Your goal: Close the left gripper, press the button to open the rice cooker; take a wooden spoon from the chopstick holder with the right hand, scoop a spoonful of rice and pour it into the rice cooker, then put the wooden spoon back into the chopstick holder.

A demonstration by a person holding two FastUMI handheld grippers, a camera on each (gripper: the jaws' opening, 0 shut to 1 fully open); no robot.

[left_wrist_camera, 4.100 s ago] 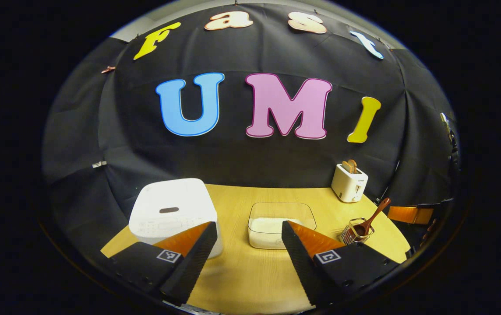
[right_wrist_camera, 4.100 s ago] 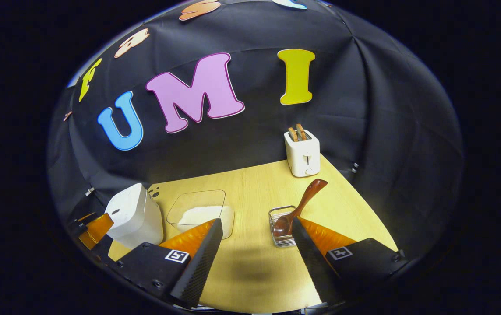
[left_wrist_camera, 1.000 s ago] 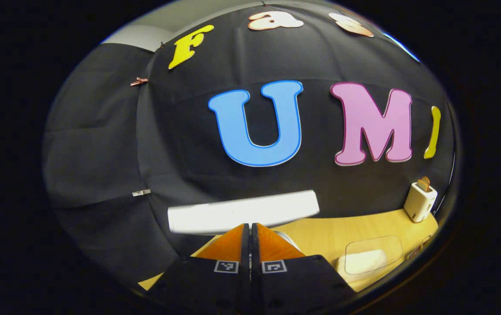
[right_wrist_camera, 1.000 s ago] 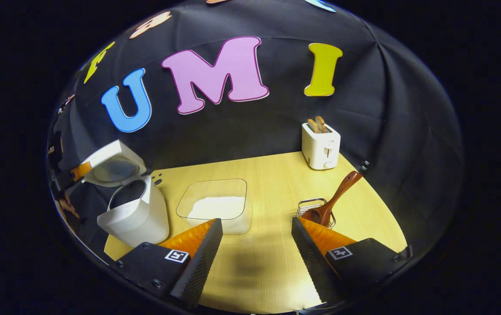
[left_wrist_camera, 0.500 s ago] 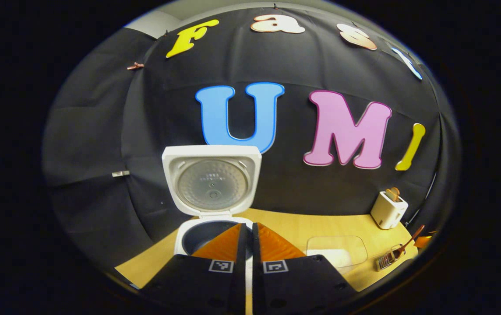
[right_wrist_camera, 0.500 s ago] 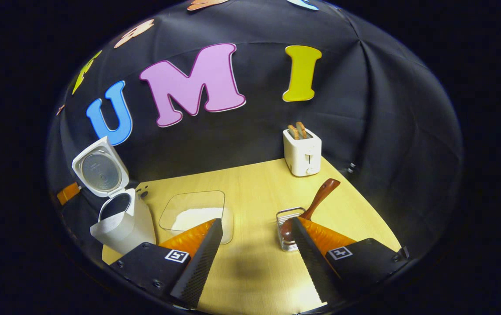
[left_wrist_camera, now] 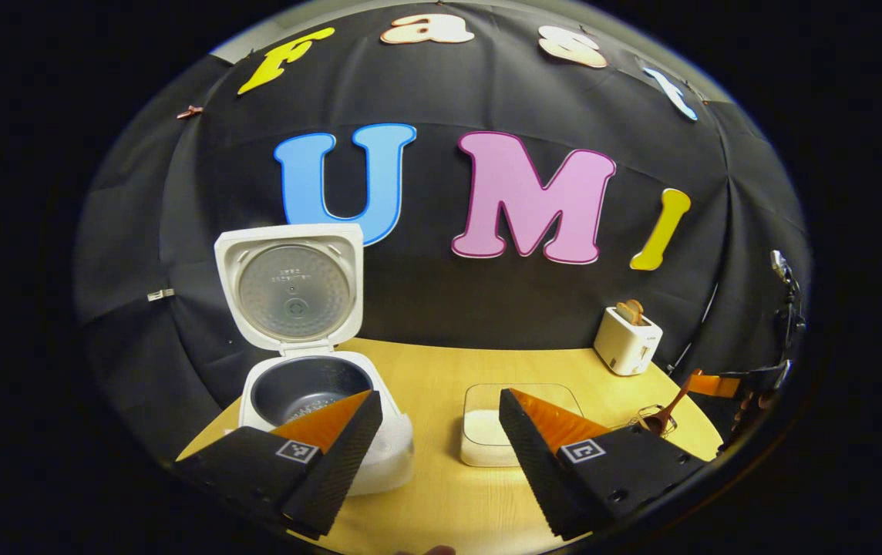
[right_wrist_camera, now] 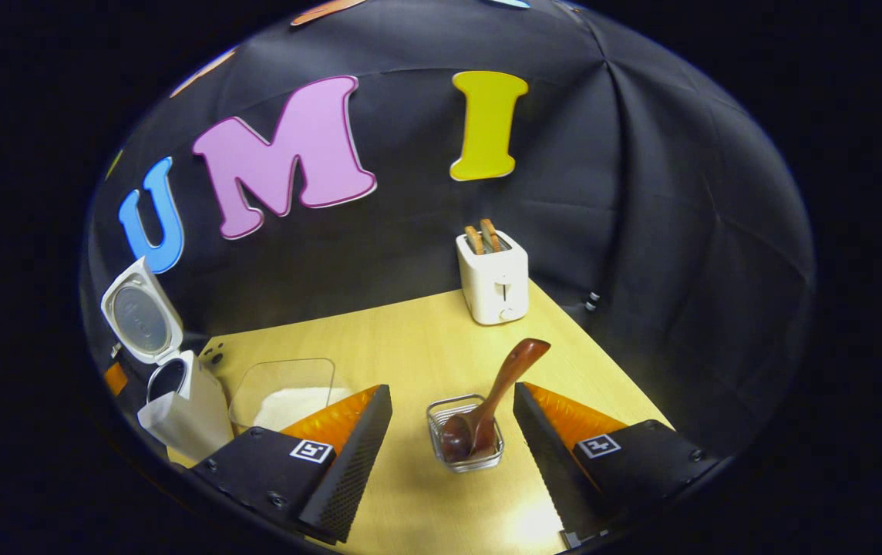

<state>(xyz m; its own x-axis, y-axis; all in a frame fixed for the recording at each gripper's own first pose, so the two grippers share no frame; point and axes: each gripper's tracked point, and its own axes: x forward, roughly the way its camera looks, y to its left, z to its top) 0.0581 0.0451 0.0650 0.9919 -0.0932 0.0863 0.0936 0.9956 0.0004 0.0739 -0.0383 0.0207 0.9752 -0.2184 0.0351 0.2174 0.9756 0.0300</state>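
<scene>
The cooker (left_wrist_camera: 310, 385) stands at the left of the desk (left_wrist_camera: 441, 493) with its lid (left_wrist_camera: 291, 287) swung upright, so the dark pot (left_wrist_camera: 306, 389) lies exposed from above, ready to take rice. The button step looks done.

The left hand-held gripper (left_wrist_camera: 441, 451) hovers in front of the cooker with its jaws spread wide and nothing between them. It hangs clear of the pot mouth, which leaves room for a spoon to come over the rim.

The right hand-held gripper (right_wrist_camera: 452, 455) is also wide open and empty. It is lined up on the holder (right_wrist_camera: 466, 435), a small wire basket that sits between its two fingers in the right gripper view. The spoon (right_wrist_camera: 487, 408) rests bowl-down in that holder, and its handle leans up and away toward the toaster (right_wrist_camera: 493, 277). That slant puts the handle out in free air, probably the easiest part to pinch, and the jaws have the width for it.

The rice box (right_wrist_camera: 283, 397), clear-walled with a low white heap, sits between cooker and holder. Placed there, it should keep the scoop-and-pour path short: spoon to box, then box to pot.

Judged from this, the step in hand is reaching for the spoon; no grasp is made yet.
</scene>
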